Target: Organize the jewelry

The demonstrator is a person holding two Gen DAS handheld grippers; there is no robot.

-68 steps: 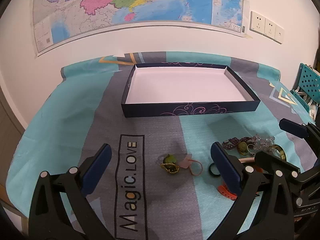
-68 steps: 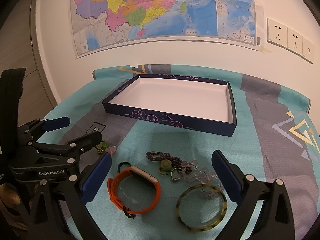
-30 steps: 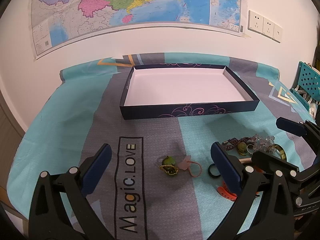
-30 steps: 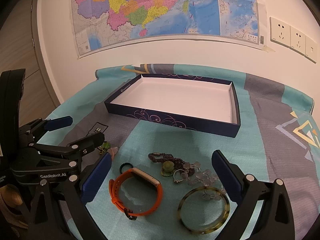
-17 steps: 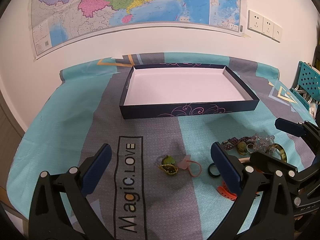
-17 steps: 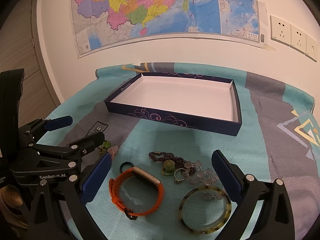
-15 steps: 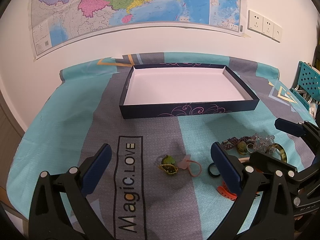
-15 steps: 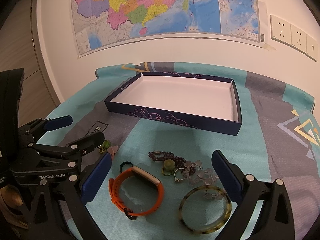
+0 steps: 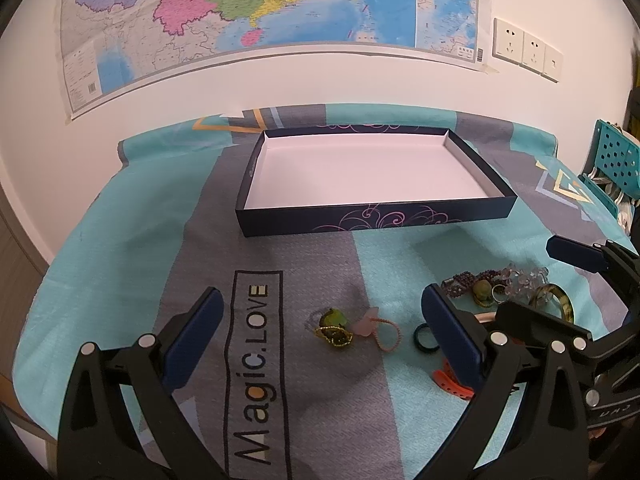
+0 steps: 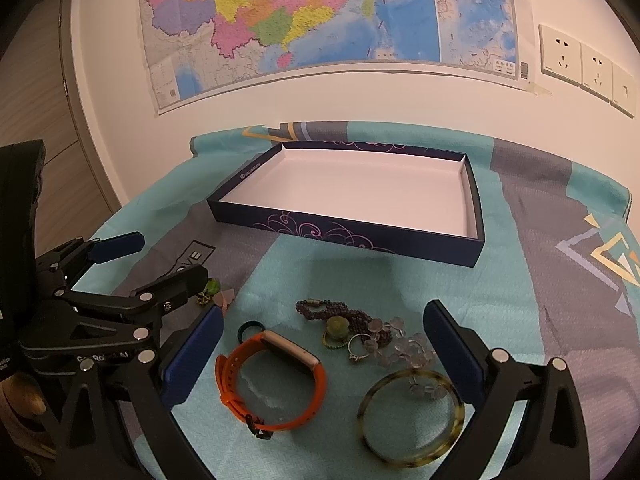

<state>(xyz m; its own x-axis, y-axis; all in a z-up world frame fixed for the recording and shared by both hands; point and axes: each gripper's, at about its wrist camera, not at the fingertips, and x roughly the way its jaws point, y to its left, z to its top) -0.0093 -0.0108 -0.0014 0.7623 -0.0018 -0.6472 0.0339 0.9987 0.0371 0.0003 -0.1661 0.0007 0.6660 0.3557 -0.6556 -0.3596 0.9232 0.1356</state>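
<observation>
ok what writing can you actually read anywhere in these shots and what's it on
"Magic.LOVE": printed in a black-outlined box on the tablecloth, left wrist view.
"G...Ro...AI": partly hidden white brand mark on the left claw, right wrist view.
Wall map: place names and legend too small to read.
Navy box: small logo on its left rim, too small to read; the front shows only swirls.
Wall sockets: no legible text.
</observation>
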